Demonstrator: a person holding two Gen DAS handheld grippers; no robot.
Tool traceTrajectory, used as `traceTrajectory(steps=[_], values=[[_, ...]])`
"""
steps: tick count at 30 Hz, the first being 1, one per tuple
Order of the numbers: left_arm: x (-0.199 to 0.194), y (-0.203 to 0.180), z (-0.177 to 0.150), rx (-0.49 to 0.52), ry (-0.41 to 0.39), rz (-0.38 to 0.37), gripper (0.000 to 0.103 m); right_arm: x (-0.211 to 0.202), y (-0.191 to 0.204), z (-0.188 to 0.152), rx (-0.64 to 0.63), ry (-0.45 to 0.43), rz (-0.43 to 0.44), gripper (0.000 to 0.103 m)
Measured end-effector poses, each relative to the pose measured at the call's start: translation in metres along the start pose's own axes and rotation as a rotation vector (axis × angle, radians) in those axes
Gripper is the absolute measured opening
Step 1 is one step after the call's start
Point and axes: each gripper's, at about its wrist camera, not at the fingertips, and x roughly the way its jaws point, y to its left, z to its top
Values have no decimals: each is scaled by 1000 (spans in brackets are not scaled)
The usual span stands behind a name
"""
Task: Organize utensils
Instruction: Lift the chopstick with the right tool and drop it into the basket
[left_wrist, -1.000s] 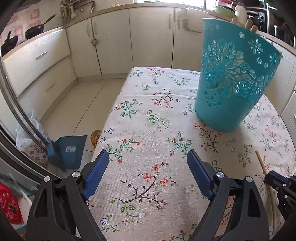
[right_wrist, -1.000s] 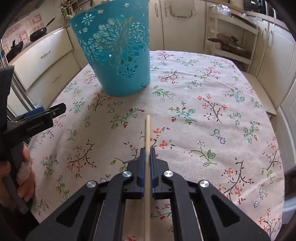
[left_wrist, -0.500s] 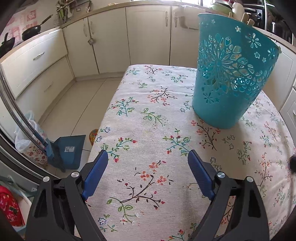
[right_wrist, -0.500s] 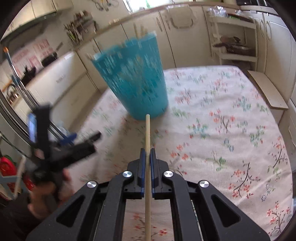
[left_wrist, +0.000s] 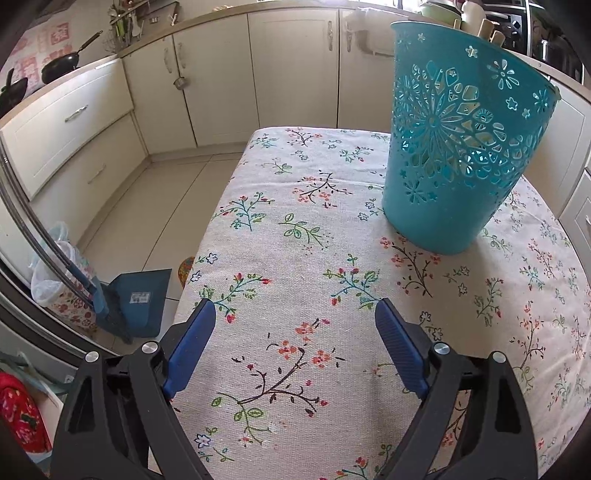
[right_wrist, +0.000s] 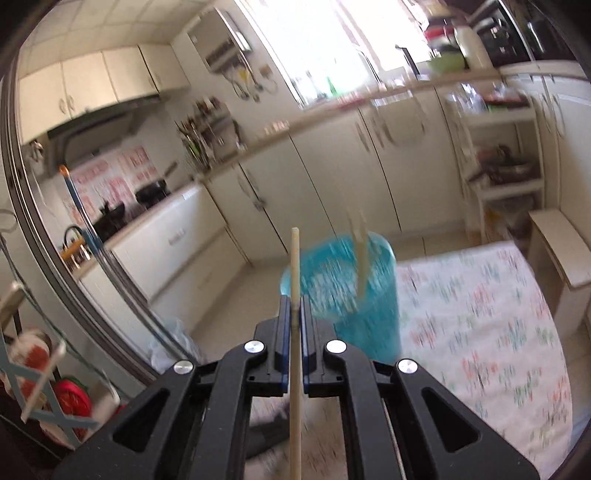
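Wooden chopstick (right_wrist: 294, 266) sits clamped between the right gripper's (right_wrist: 294, 314) fingers, lifted above the tabletop (right_wrist: 480, 314); its lower end runs out of frame. Beyond it the teal basket (right_wrist: 354, 295) and the pale sticks inside it are motion-blurred. The left gripper (left_wrist: 295, 332) hangs released, grasping nothing, over the floral tablecloth (left_wrist: 295, 229) near its floor-side edge. Cream cabinets (left_wrist: 288, 70) line the kitchen.

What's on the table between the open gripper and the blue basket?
Nothing. In the left wrist view, only bare flowered tablecloth lies between the left gripper and the blue basket; its open jaws hold nothing.
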Motion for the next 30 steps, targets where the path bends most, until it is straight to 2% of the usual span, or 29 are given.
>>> traceTrajectory(steps=[3,5,10,19,26,30], values=[[0,-1,0,7,2,-2,84,10,9,26,-5,-73,1,6],[1,-1,0,10,4,-5,84,19,12,41,-7,-132,-27,6],[1,-1,0,10,5,-15,84,60,2,64,30,-186,-104,6],[1,0,0,10,1,-32,84,110,-19,62,12,-169,-225,6],[2,-1,0,13,4,-31,84,120,-10,43,-57,-91,-237,6],[3,-1,0,11,8,-27,84,113,-8,26,-83,-36,-229,6]])
